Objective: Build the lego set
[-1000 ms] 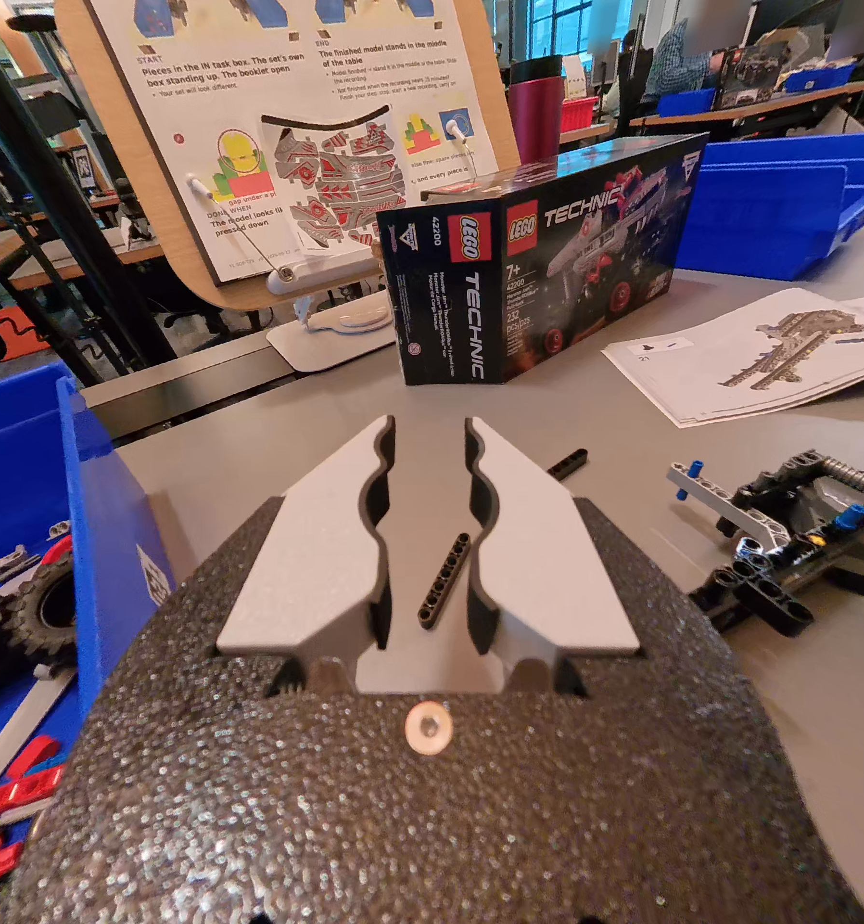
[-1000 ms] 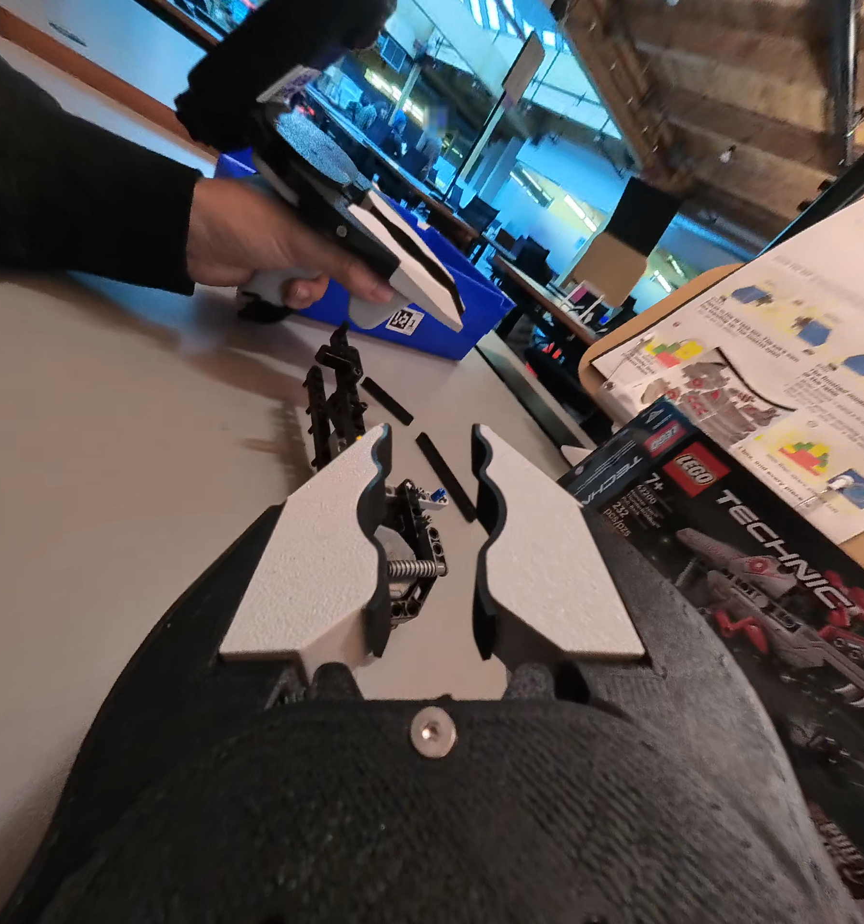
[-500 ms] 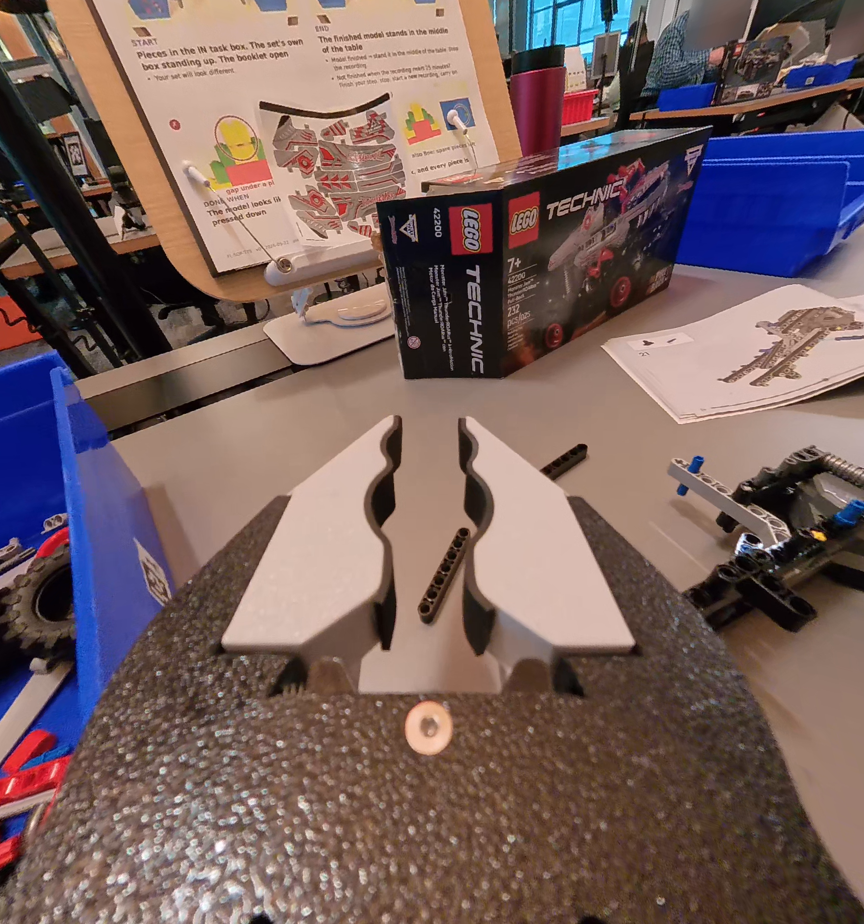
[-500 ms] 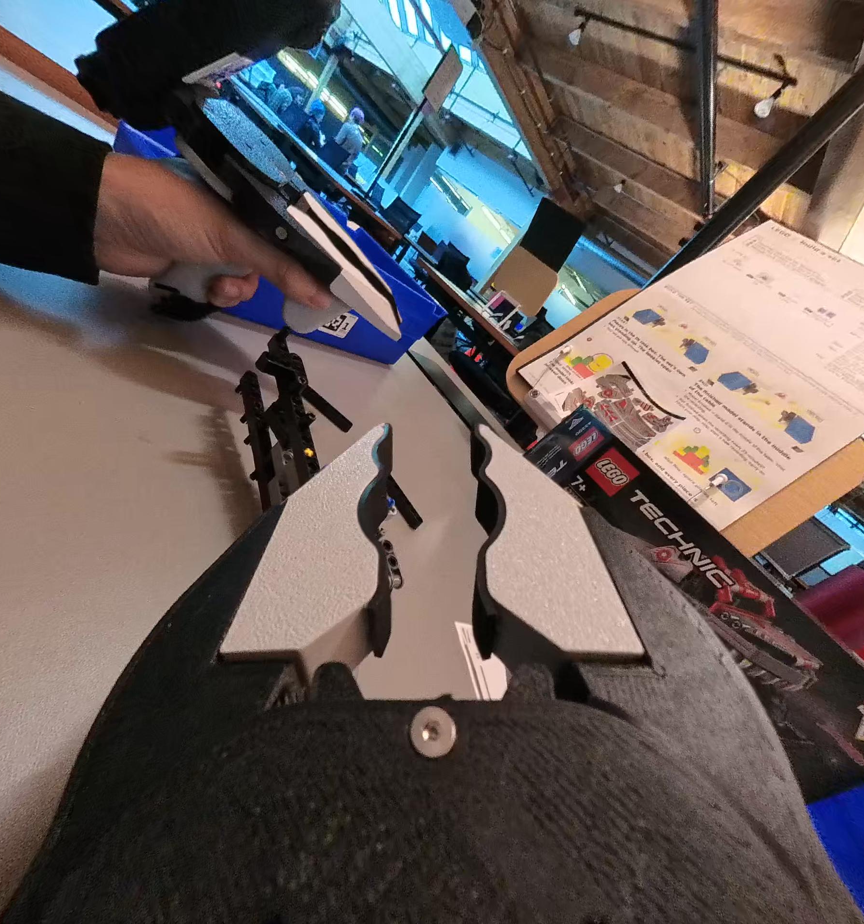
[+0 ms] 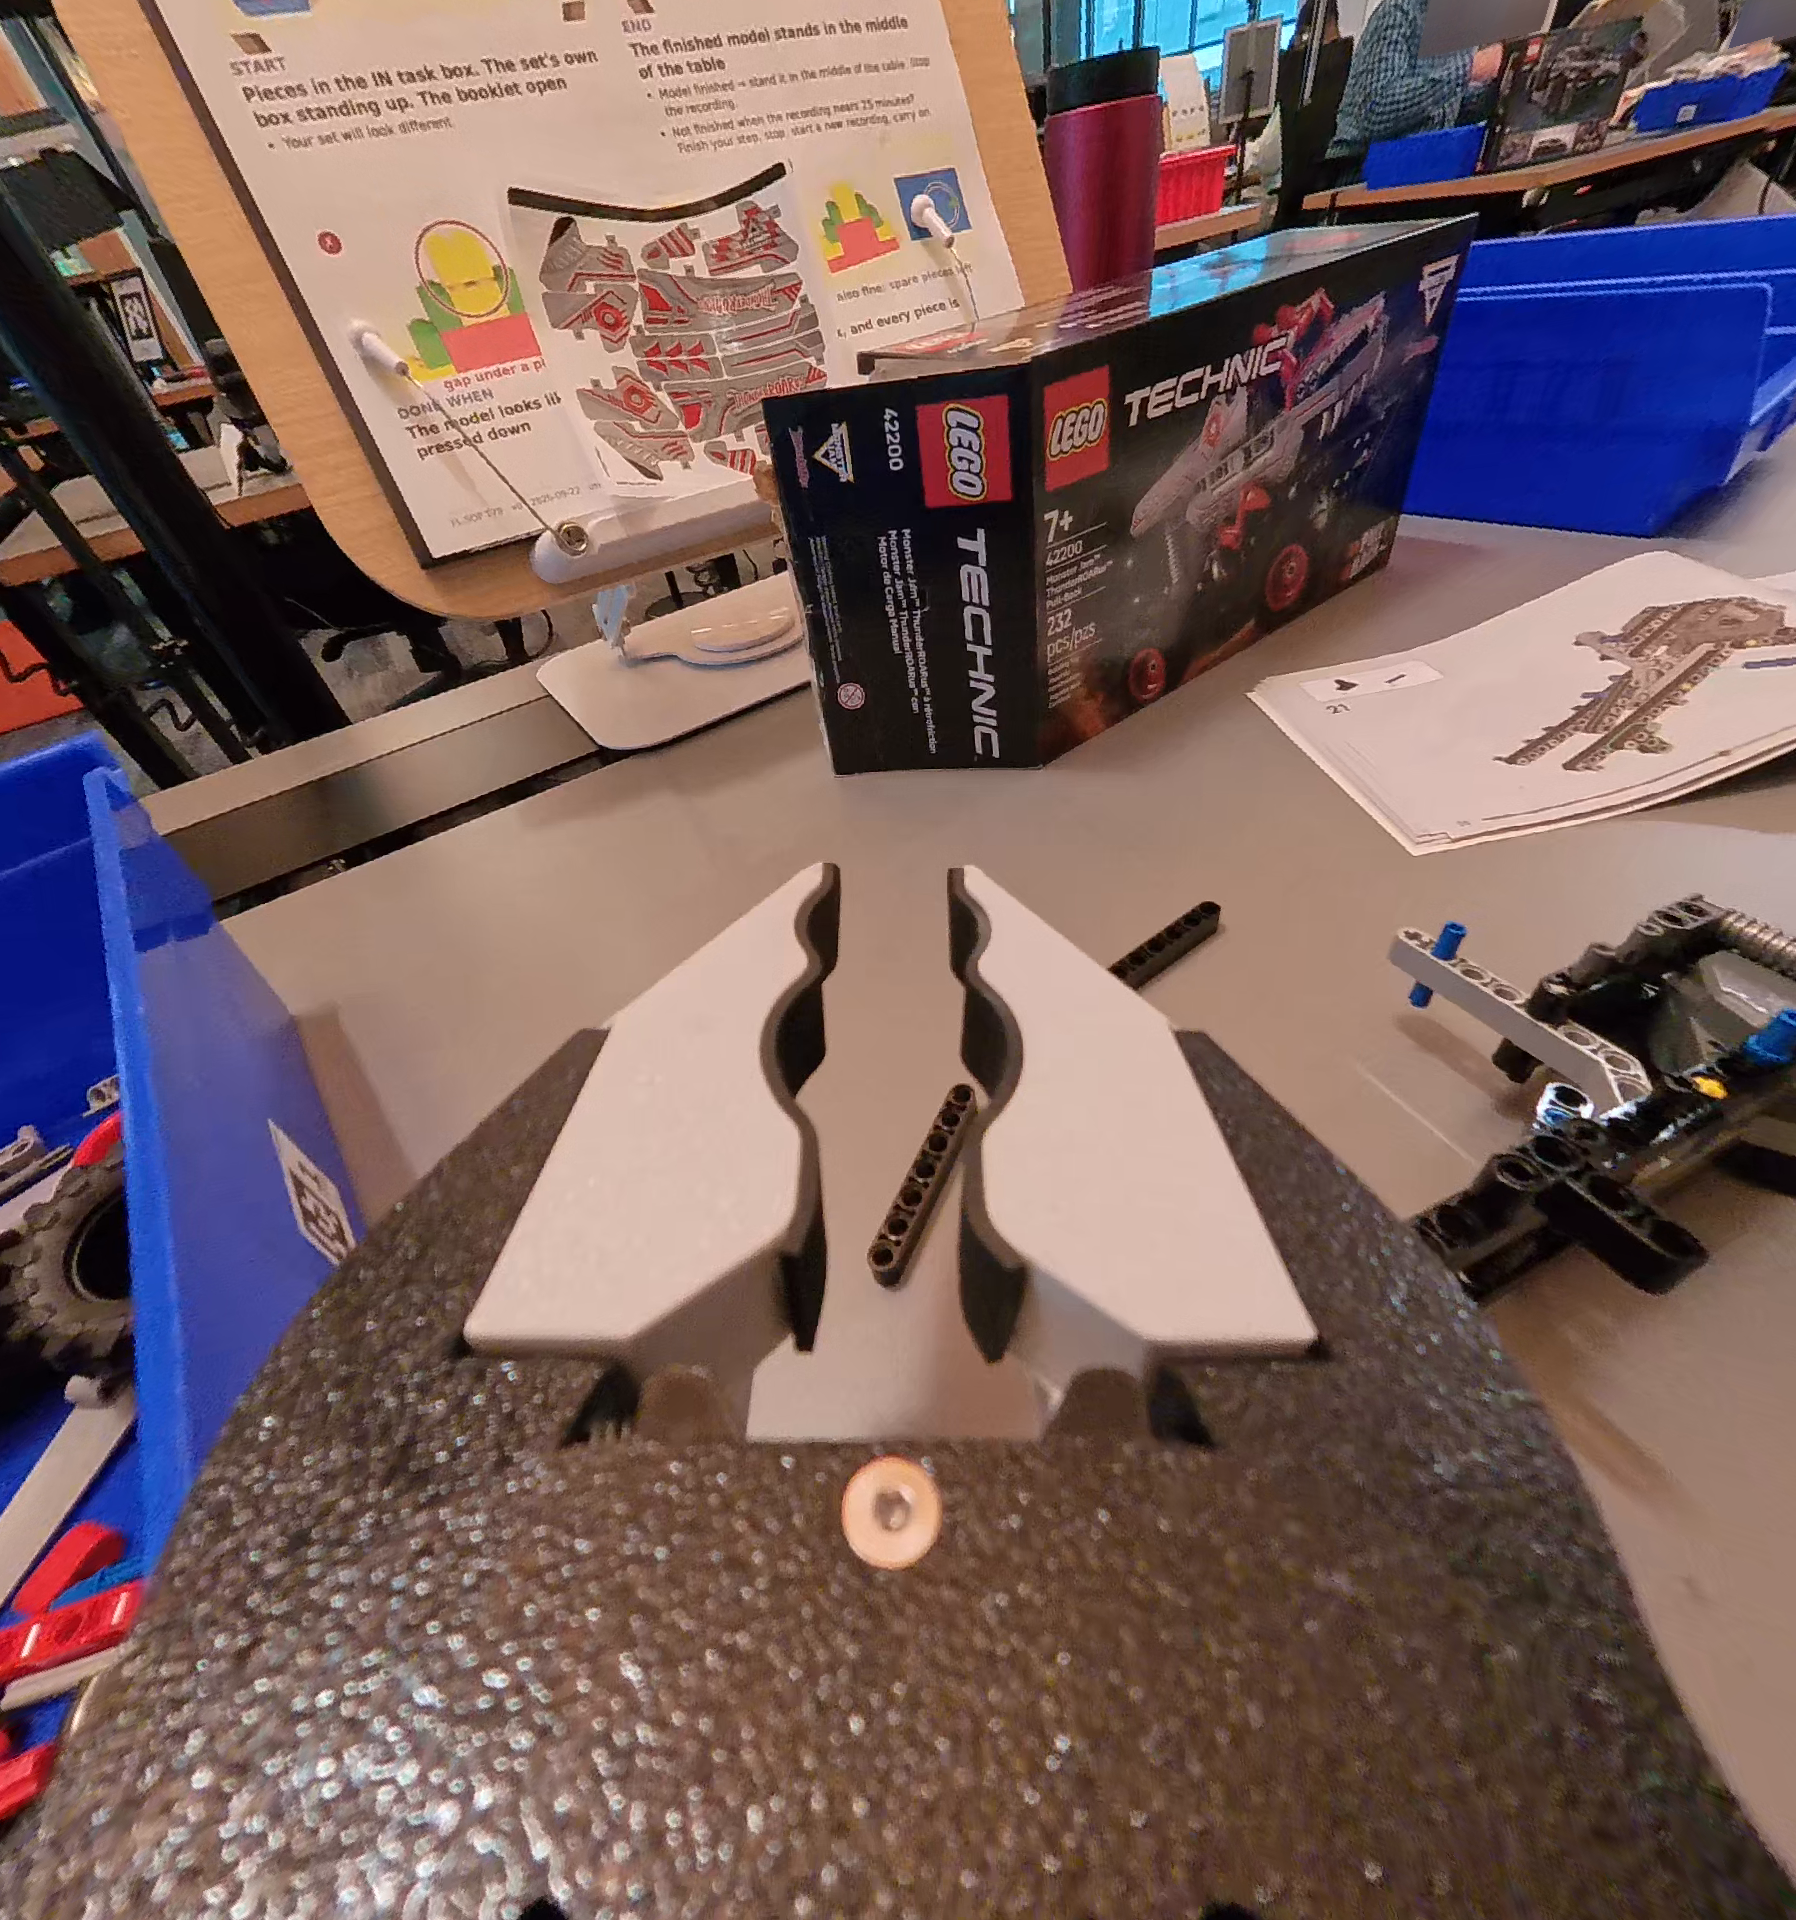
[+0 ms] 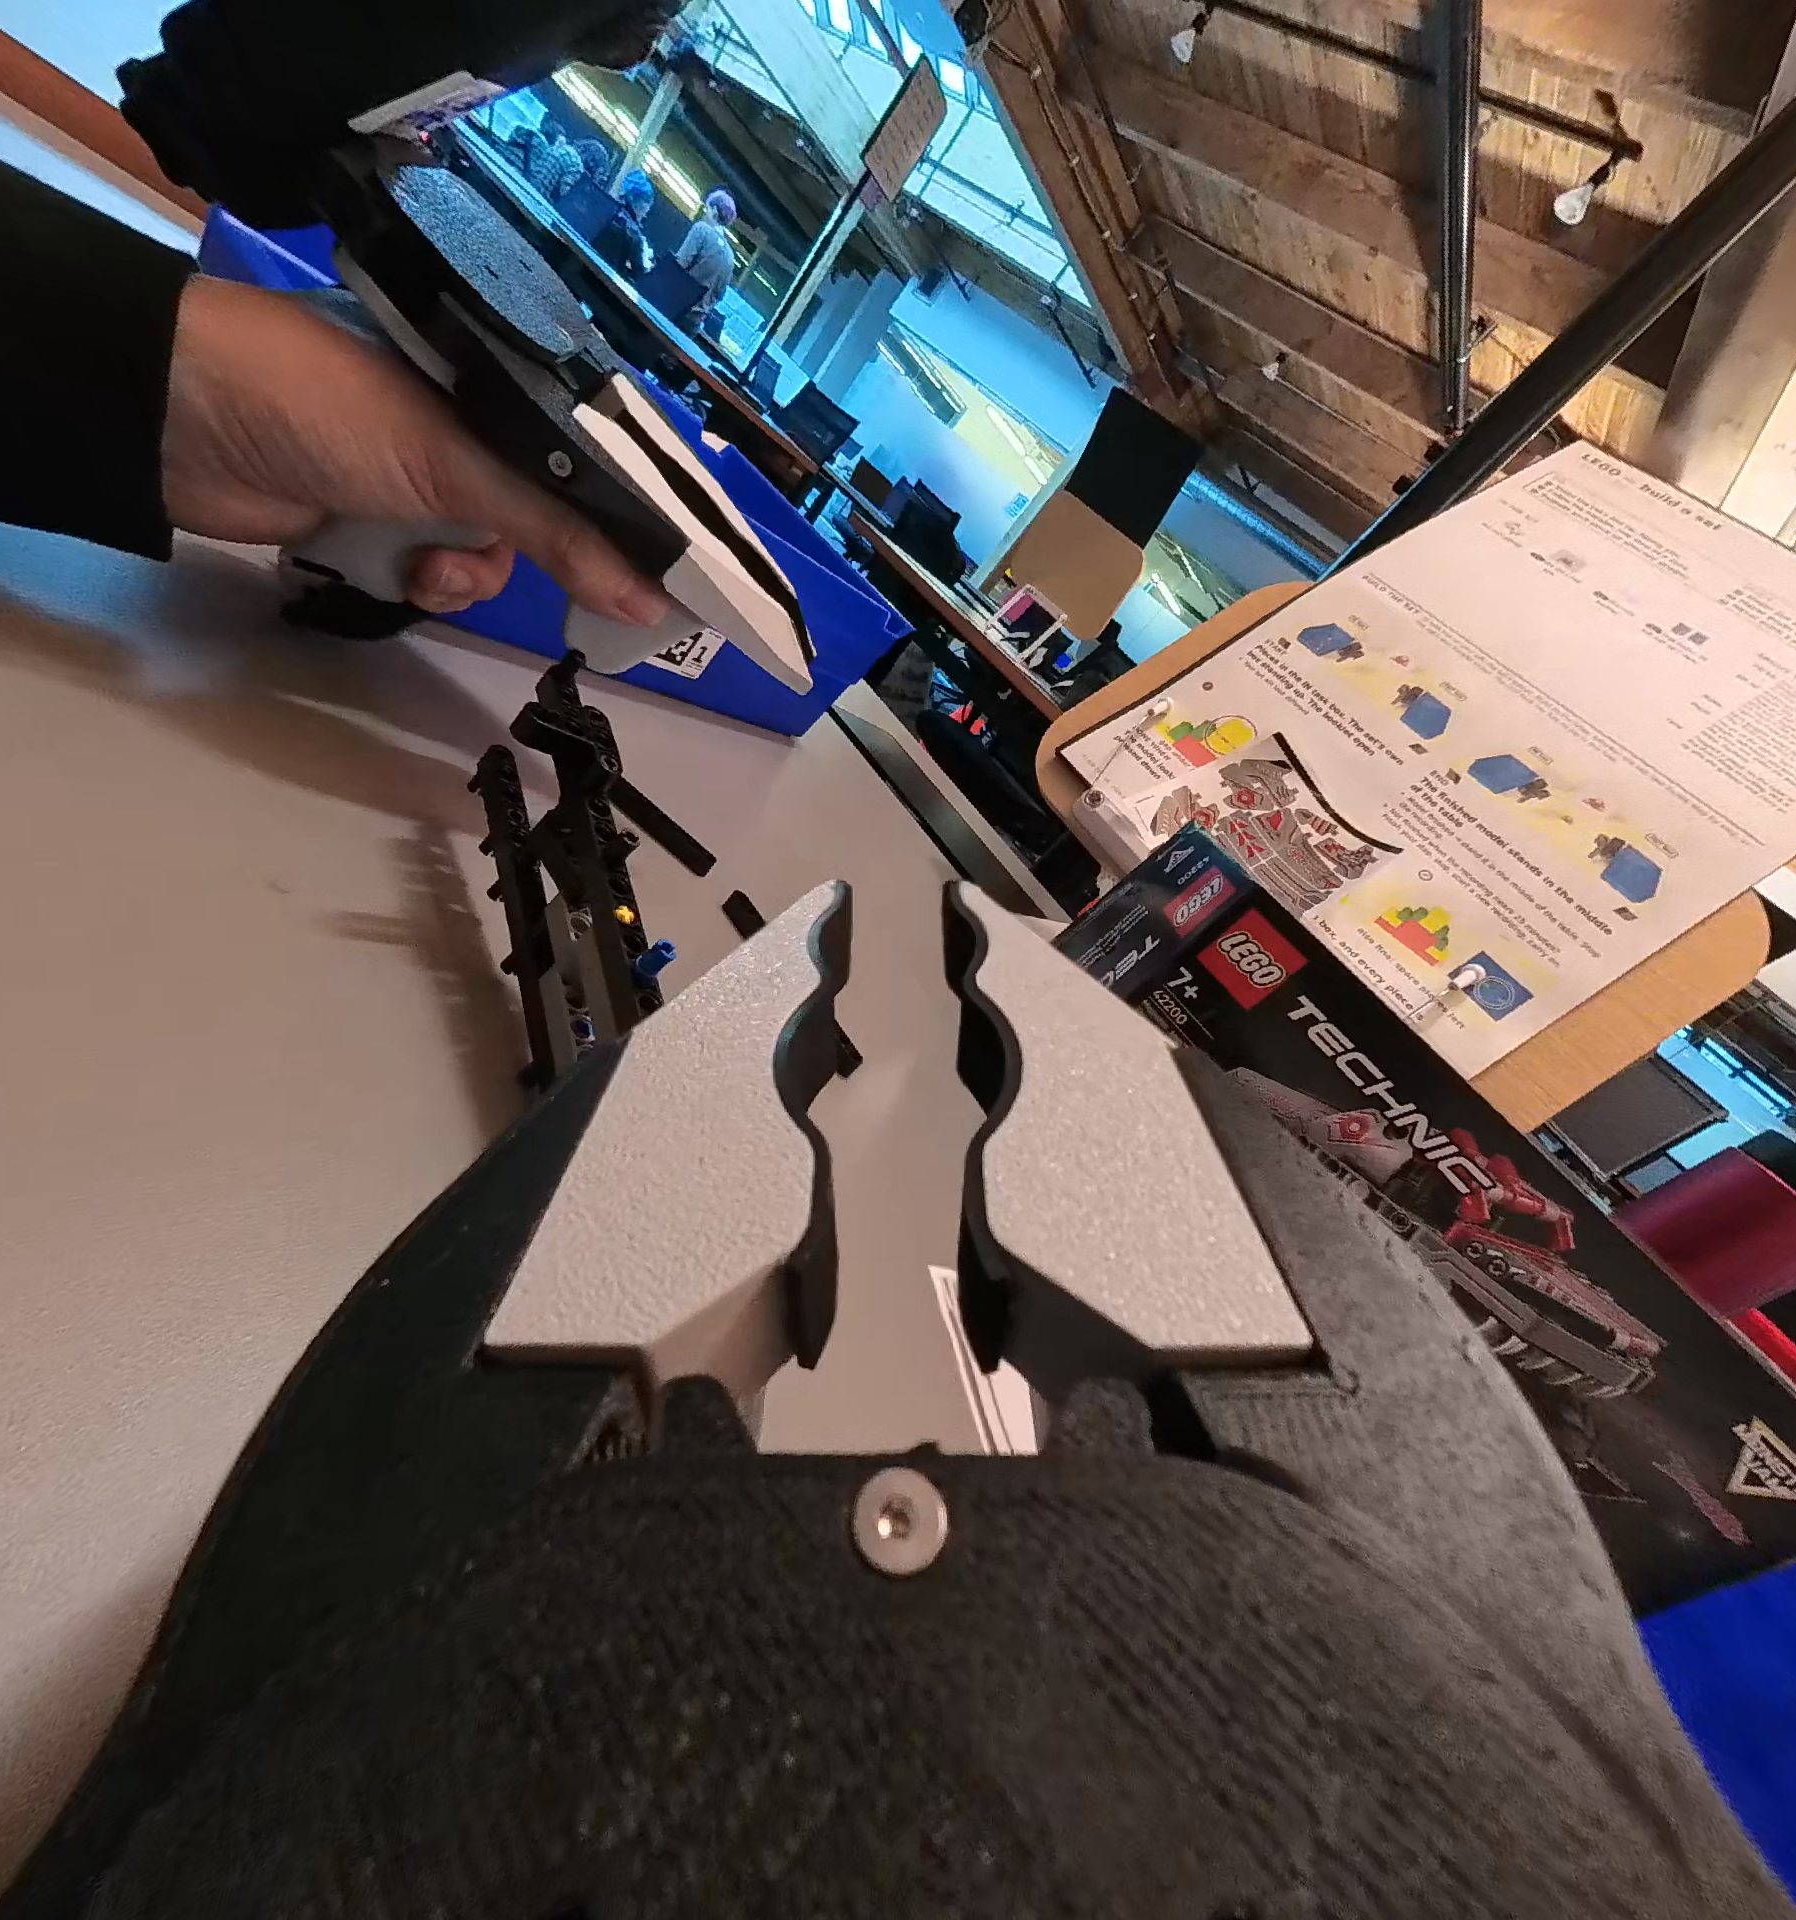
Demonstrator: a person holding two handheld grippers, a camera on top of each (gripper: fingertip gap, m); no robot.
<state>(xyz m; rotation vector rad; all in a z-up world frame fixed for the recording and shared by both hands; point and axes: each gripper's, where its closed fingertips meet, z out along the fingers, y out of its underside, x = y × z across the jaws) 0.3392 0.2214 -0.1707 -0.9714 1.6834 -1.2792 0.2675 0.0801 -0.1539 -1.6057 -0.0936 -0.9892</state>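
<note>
My left gripper (image 5: pixel 894 883) is open and hangs low over the grey table (image 5: pixel 1289 852). A short black beam (image 5: pixel 925 1184) lies on the table in the gap between its fingers, untouched. A second black beam (image 5: pixel 1164 940) lies just beyond the right finger. The part-built black and grey chassis (image 5: pixel 1652 1081) lies to the right. My right gripper (image 6: pixel 896 894) is open, empty and tilted above the table. The chassis (image 6: pixel 572 883) is left of its fingers. The left gripper (image 6: pixel 748 623) shows there, held by a hand (image 6: pixel 333 447).
The set's box (image 5: pixel 1133 540) stands behind, with the open booklet (image 5: pixel 1559 707) to its right. A blue bin (image 5: pixel 198 1091) on the left holds a tyre (image 5: pixel 63 1268) and red pieces (image 5: pixel 42 1631). Another blue bin (image 5: pixel 1621 364) is far right. An instruction board (image 5: pixel 582 260) stands at the back. Spacing between my two grippers at the tips: around 15 cm.
My left gripper's fingers have narrowed a little around the black beam. My right gripper has swung away from the chassis, which was between its fingers, towards the box.
</note>
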